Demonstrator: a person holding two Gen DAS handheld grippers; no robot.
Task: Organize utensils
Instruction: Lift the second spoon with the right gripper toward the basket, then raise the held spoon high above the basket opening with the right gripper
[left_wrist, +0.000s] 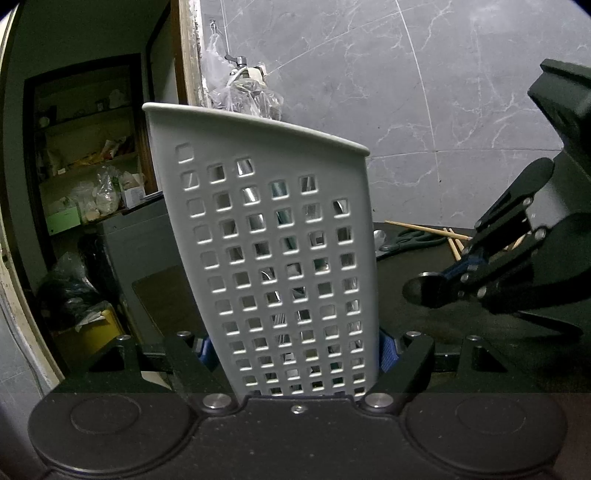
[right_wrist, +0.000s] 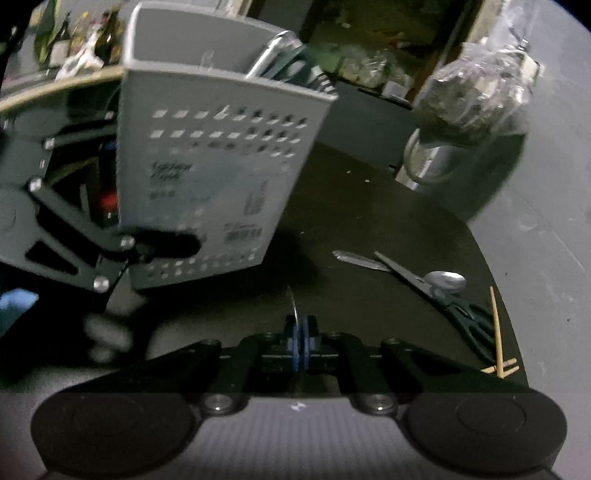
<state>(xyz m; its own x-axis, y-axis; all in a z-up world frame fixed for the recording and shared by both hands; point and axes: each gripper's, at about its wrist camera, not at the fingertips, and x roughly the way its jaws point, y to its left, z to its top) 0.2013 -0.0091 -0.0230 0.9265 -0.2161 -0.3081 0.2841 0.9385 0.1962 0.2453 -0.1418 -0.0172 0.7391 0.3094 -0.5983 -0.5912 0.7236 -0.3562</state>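
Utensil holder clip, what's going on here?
The left gripper clamps the grey perforated utensil holder, which already has utensils inside. The right gripper is shut on a thin metal utensil seen edge-on. Scissors, a spoon and chopsticks lie on the dark table.

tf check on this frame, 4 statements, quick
1. The left gripper has its fingers clamped on the grey holder. True.
2. The right gripper is wide open and empty. False: its fingers are shut on a thin utensil seen edge-on.
3. Scissors lie on the dark table. True.
4. The holder is empty. False: metal handles stick out of its top.
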